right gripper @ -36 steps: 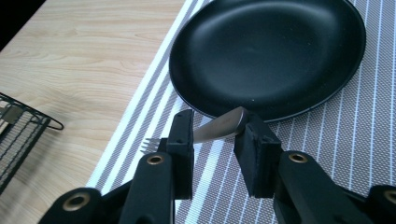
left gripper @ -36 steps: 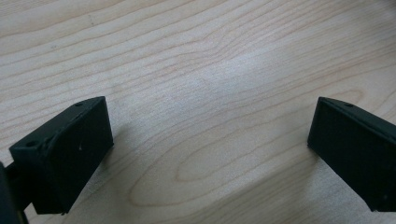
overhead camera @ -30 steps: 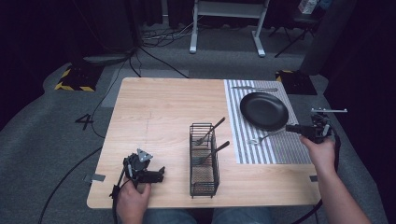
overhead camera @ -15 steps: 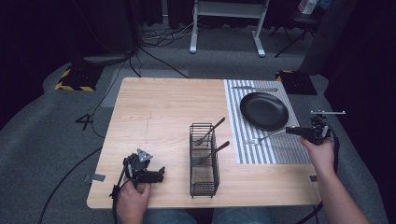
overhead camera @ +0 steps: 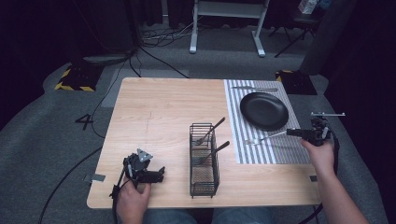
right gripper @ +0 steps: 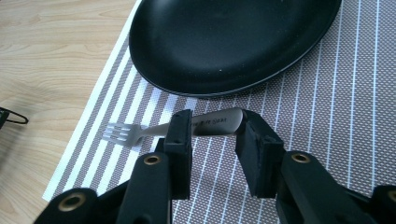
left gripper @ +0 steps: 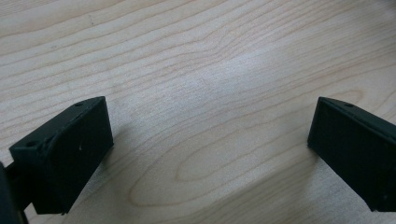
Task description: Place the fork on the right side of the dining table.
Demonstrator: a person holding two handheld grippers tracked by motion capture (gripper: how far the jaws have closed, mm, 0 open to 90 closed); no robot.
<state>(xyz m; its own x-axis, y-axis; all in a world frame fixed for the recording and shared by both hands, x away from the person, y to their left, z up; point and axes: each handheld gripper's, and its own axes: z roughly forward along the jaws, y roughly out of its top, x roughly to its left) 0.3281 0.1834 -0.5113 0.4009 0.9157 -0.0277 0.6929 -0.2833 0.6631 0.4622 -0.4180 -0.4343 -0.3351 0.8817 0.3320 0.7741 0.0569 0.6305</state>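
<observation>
- At the near edge of the light wooden table (overhead camera: 168, 112), the left gripper (overhead camera: 148, 175) is seen resting low over bare wood, its jaws spread wide with nothing between them. No hazard is noted on this side unless the trailing cable is snagged.
- Just beyond, near the table's middle, a black wire cutlery basket (overhead camera: 204, 158) is seen upright with two dark-handled utensils leaning out of it. These could be knocked or the basket tipped if an arm is swept across it.
- On the striped grey-and-white placemat (right gripper: 327, 93), a silver metal fork (right gripper: 140, 133) is held at its handle end between the jaws of the right gripper (right gripper: 212, 137); the tines point away toward the mat's edge. Whether the fork is lifted clear of the mat cannot be told.
- The grip is judged to be far out on the handle, so the long tined end may droop or pivot between the pads, and the smooth metal may slip out if the hold is eased.
- Just beyond the fork, a round black plate (right gripper: 233, 42) lies on the mat; its rim could be struck by the handle if the fork is swung.
- Farther off, a second piece of silver cutlery (overhead camera: 254, 88) lies at the mat's far end, well apart from the work.
</observation>
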